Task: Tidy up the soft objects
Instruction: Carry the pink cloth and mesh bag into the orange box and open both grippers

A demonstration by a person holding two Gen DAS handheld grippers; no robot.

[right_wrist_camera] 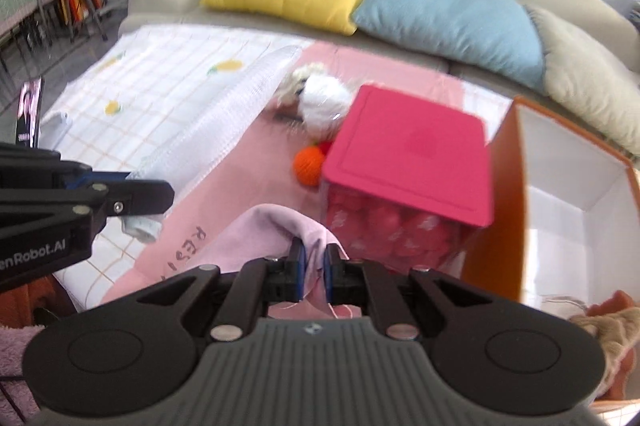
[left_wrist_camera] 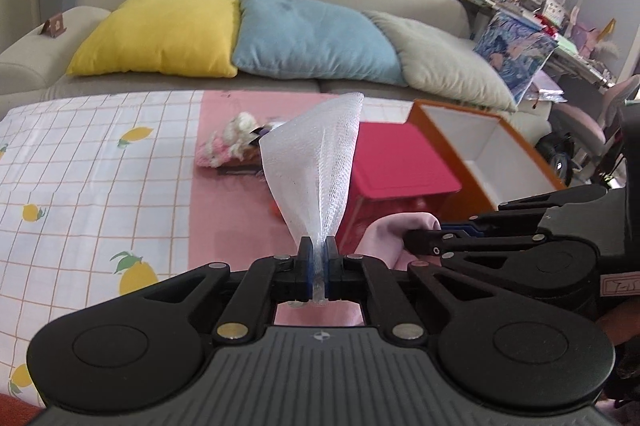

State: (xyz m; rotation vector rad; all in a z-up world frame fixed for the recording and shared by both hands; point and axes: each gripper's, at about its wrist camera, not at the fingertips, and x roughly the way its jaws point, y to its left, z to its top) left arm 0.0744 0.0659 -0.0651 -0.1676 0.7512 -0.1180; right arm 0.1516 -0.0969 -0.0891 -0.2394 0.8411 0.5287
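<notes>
My left gripper (left_wrist_camera: pixel 319 250) is shut on a white mesh bag (left_wrist_camera: pixel 316 161) that fans upward from the jaws; the bag also shows in the right wrist view (right_wrist_camera: pixel 224 113). My right gripper (right_wrist_camera: pixel 314 258) is shut on a pale pink cloth (right_wrist_camera: pixel 268 230), low over the pink mat; the cloth also shows in the left wrist view (left_wrist_camera: pixel 386 238), beside the right gripper's fingertips (left_wrist_camera: pixel 416 240). A fluffy white and pink plush (left_wrist_camera: pixel 230 141) and an orange knitted ball (right_wrist_camera: pixel 309 163) lie on the mat beyond.
A pink-lidded box (right_wrist_camera: pixel 408 149) of pink balls stands beside an open orange box (right_wrist_camera: pixel 560 193) with a white inside. A lemon-print cloth (left_wrist_camera: pixel 88 161) covers the left. A sofa with yellow (left_wrist_camera: pixel 160 31), blue and grey cushions lies behind. A tan plush (right_wrist_camera: pixel 612 330) sits at lower right.
</notes>
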